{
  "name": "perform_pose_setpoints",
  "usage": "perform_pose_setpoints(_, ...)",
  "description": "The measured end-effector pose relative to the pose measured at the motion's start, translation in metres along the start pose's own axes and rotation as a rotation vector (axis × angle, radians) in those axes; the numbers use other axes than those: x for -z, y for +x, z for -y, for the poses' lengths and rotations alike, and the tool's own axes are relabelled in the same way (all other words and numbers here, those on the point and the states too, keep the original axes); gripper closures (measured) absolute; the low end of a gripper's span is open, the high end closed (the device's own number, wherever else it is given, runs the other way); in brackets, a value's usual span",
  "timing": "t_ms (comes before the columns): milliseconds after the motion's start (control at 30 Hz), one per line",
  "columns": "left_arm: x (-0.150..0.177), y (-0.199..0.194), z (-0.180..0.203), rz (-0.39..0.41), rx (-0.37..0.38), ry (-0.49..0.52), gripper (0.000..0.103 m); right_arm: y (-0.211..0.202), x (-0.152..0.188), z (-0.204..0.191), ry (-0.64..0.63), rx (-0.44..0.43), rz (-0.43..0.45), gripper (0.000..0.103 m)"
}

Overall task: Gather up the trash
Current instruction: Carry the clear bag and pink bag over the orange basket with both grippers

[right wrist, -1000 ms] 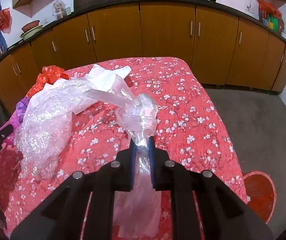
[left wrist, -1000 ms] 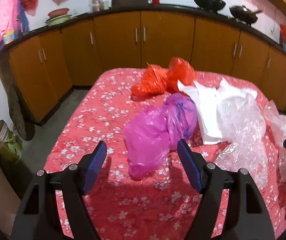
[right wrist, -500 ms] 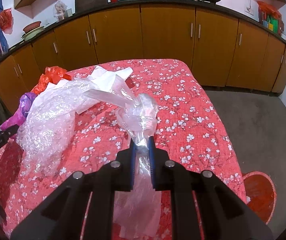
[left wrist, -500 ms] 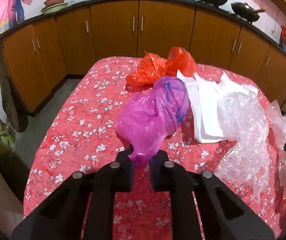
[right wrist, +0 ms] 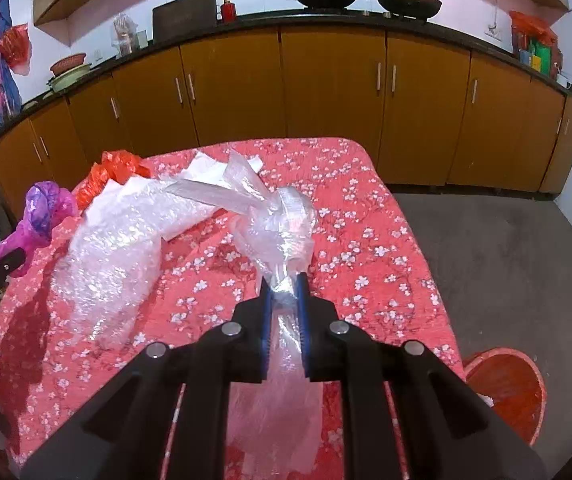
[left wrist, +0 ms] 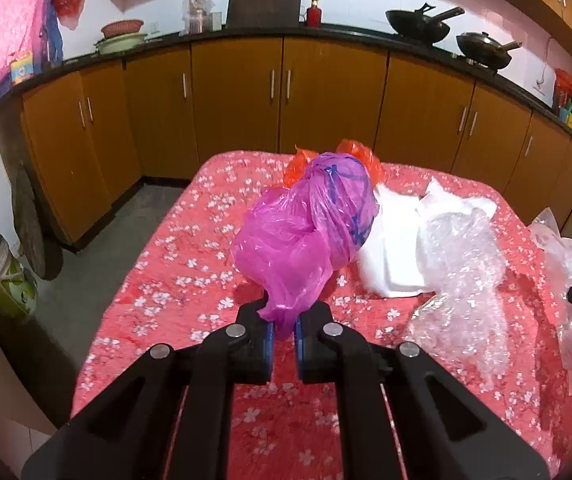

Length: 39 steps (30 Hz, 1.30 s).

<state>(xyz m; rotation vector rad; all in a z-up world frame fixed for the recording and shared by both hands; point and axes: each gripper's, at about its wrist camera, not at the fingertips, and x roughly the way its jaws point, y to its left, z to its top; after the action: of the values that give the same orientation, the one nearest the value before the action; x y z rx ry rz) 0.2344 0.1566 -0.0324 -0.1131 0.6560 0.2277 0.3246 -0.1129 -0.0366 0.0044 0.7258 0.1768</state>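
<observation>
My left gripper (left wrist: 284, 330) is shut on a crumpled magenta plastic bag (left wrist: 309, 232) and holds it lifted above the red flowered table (left wrist: 174, 264). The same bag shows at the left of the right wrist view (right wrist: 42, 216). My right gripper (right wrist: 284, 300) is shut on a clear plastic bag (right wrist: 278, 232), raised over the table (right wrist: 385, 256). On the table lie an orange bag (left wrist: 359, 156), a white bag (left wrist: 393, 248) and bubble wrap (left wrist: 461, 264); the bubble wrap also shows in the right wrist view (right wrist: 118, 248).
An orange-red bin (right wrist: 505, 388) stands on the floor by the table's right front corner. Brown kitchen cabinets (left wrist: 286, 96) run behind the table, with woks on the counter. A tin container (left wrist: 2, 276) stands on the floor at the left.
My left gripper closed on the magenta bag and lifted it off the table. My right gripper kept its hold on the clear bag and rose slightly.
</observation>
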Motion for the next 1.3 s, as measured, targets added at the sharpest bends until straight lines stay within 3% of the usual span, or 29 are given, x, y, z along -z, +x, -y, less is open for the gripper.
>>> perform_pose_setpoints(233,-0.007,-0.026,0.007,0.052,0.008,0.011,0.095,-0.024,0.000,0.000,0.003,-0.015,0.037,0.090)
perform_pose_setpoints(600,-0.014,-0.067,0.053,0.126,0.089,0.073,0.095,-0.068,-0.005,0.019,0.023,-0.014,0.108,0.090)
perform_pose_setpoints(967,-0.010,-0.089,0.118,0.155,0.190,0.142,0.095,-0.102,-0.001,0.067,0.081,0.036,0.164,0.090)
perform_pose_setpoints(1300,0.006,-0.096,0.188,0.135,0.320,0.214,0.095,-0.120,0.013,0.125,0.140,0.109,0.188,0.090)
